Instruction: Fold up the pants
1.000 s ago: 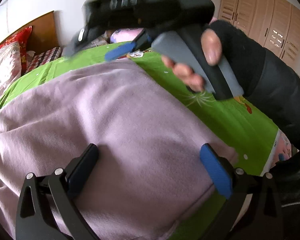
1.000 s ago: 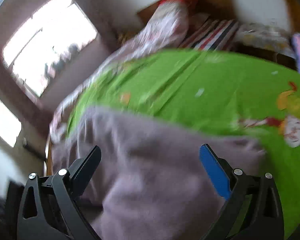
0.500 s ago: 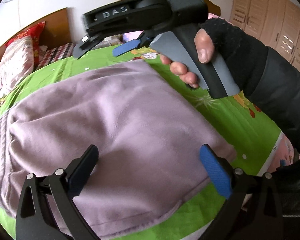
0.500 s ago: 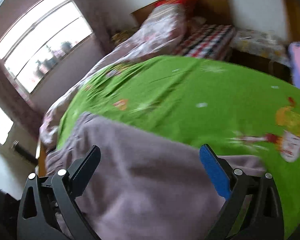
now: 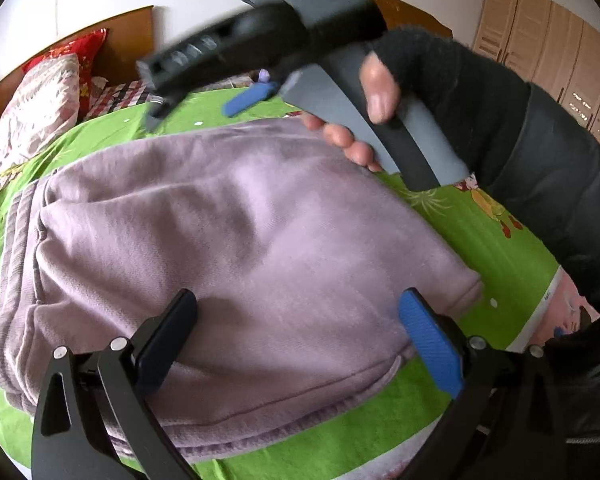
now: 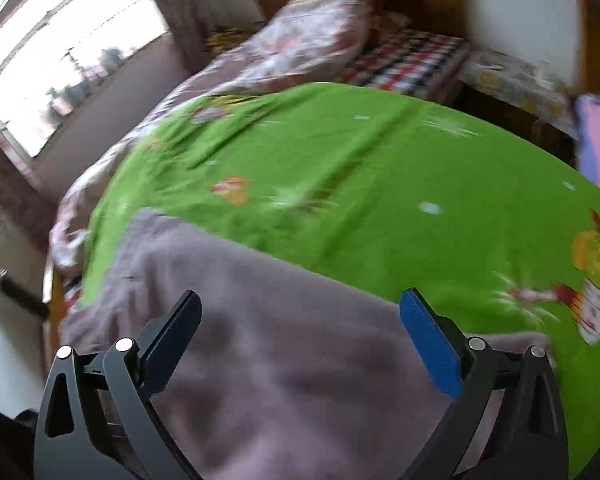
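Note:
The lilac pants [image 5: 228,248] lie folded in a thick stack on the green bed sheet [image 5: 480,240]. My left gripper [image 5: 296,332] is open and empty, hovering over the stack's near edge. My right gripper [image 6: 300,336] is open and empty above the far part of the pants [image 6: 284,360]. In the left wrist view the right gripper [image 5: 196,108] is held up over the far edge of the pants, in a black-gloved hand [image 5: 428,80].
The green sheet [image 6: 360,176] stretches beyond the pants. Floral pillows [image 5: 32,116] and a wooden headboard [image 5: 124,36] stand at the bed's head. A window [image 6: 56,52] is at the left. Wardrobe doors [image 5: 548,52] stand at the right.
Both grippers have lifted and drawn back from the pants, so more of the folded stack and the sheet shows. The right gripper has risen higher over the far edge.

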Motion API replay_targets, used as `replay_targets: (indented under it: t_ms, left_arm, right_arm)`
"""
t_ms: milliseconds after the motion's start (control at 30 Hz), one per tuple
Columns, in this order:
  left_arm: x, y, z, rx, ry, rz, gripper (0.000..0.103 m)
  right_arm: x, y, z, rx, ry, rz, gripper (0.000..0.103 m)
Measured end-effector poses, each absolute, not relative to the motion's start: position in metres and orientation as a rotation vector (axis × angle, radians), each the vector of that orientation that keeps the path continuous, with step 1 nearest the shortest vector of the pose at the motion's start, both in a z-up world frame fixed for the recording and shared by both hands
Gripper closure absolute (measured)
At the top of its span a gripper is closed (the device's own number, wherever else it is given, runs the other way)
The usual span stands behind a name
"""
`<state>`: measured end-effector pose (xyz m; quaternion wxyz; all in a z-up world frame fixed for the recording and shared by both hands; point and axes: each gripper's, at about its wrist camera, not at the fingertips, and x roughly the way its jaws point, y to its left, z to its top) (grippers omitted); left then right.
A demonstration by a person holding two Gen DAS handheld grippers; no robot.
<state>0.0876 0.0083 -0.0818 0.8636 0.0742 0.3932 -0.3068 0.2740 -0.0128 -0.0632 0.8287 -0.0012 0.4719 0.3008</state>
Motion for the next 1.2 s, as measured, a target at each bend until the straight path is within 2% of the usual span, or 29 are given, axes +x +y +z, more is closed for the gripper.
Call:
replay_targets:
  t_ms: [133, 200, 333, 400, 500, 567, 633, 667, 733, 867, 1033, 1200]
  left_arm:
    - [0.088, 0.013, -0.081, 0.148, 0.826, -0.664, 0.002]
    - [0.085, 0.026, -0.073, 0.113, 0.820, -0.691, 0.002]
    - [0.083, 0.073, -0.043, -0.024, 0.720, -0.666, 0.002]
    - [0.091, 0.096, -0.038, -0.075, 0.681, -0.604, 0.002]
    - [0.113, 0.113, -0.050, -0.085, 0.725, -0.546, 0.002]
    - [0.122, 0.117, -0.073, -0.065, 0.795, -0.534, 0.002]
    - [0.114, 0.117, -0.079, -0.021, 0.747, -0.541, 0.002]
    - [0.111, 0.116, -0.082, -0.005, 0.738, -0.533, 0.002]
    - [0.110, 0.114, -0.080, 0.008, 0.736, -0.522, 0.002]
    - [0.096, 0.114, -0.061, 0.018, 0.685, -0.420, 0.002]
    - [0.035, 0.145, -0.015, -0.068, 0.415, -0.266, 0.002]
    - [0.006, 0.142, 0.016, -0.035, 0.281, -0.115, 0.002]
  right_arm:
    - [0.277, 0.039, -0.085, -0.178, 1.081, 0.739, 0.005]
    - [0.288, 0.041, -0.093, -0.167, 1.112, 0.725, 0.005]
    - [0.301, 0.044, -0.067, -0.129, 1.033, 0.632, 0.005]
    - [0.302, 0.063, -0.054, -0.079, 1.019, 0.753, 0.005]
    - [0.301, 0.105, -0.064, -0.023, 1.097, 0.973, 0.005]
    - [0.305, 0.122, -0.077, -0.110, 1.113, 0.924, 0.004]
    - [0.318, 0.127, -0.100, -0.158, 1.162, 0.833, 0.004]
    - [0.326, 0.125, -0.109, -0.096, 1.174, 0.846, 0.004]
    - [0.325, 0.110, -0.097, -0.035, 1.111, 0.819, 0.005]
    - [0.286, 0.044, -0.023, 0.088, 0.801, 0.637, 0.005]
    - [0.195, -0.049, 0.038, 0.077, 0.555, 0.426, 0.005]
    - [0.085, -0.103, 0.030, 0.012, 0.468, 0.266, 0.005]
